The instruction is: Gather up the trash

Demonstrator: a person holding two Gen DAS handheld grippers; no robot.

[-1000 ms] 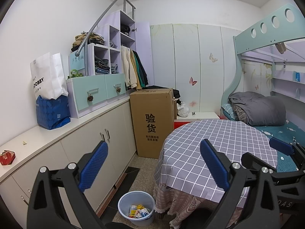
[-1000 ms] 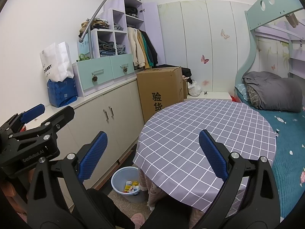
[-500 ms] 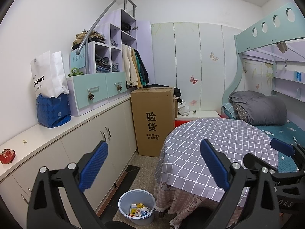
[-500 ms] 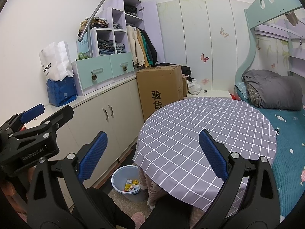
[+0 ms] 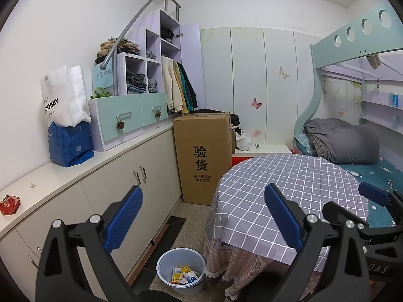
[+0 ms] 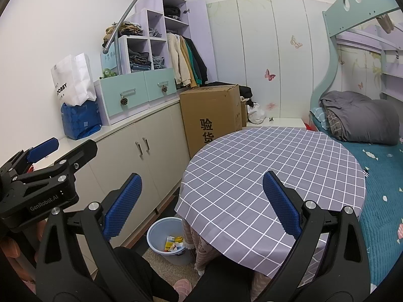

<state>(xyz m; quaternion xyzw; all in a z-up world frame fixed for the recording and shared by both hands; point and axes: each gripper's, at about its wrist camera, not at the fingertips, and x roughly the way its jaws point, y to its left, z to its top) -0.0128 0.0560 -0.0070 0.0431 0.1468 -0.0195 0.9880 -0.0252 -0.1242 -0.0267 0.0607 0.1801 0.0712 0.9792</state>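
Trash [image 5: 183, 277] of colourful wrappers fills the blue bin [image 5: 163, 264]; both claws gape, holding nothing.

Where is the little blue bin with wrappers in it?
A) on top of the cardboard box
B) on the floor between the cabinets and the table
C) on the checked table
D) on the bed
B: the bin stands on the floor, beside the cabinets and at the table edge.
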